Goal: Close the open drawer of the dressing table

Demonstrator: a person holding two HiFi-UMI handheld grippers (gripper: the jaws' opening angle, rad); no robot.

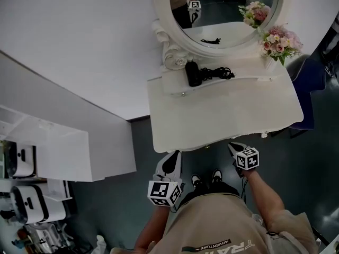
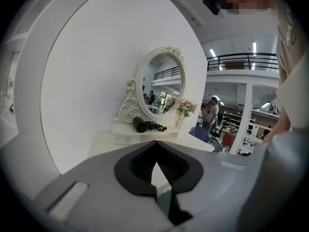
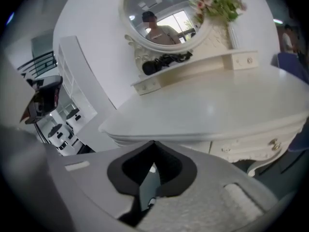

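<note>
1. Head view: the white bench (image 1: 222,115) fills the centre and right of the frame. An oval mirror (image 1: 222,9) stands at the top edge, and a black hair dryer (image 1: 193,73) lies with its cord on the raised shelf (image 1: 249,83) below it. Flowers (image 1: 278,42) stand at the upper right. The left tool (image 1: 172,162) and the right tool (image 1: 235,148) sit at lower centre, just below the bench's front edge, the right one nearer to it. The bench top hides the drawer here
2. Left gripper view: the left tool (image 2: 155,143) has its jaws pressed together at the tips, with nothing between them. The bench (image 2: 111,141), mirror (image 2: 161,83) and hair dryer (image 2: 141,125) show beyond, at centre frame
3. Right gripper view: the right tool (image 3: 153,144) also has its jaws together and holds nothing. The bench top (image 3: 217,105) spans the centre and right. The drawer (image 3: 251,149), with a small handle (image 3: 274,144), sits beneath it at the lower right; whether it is fully pushed in cannot be told
</note>
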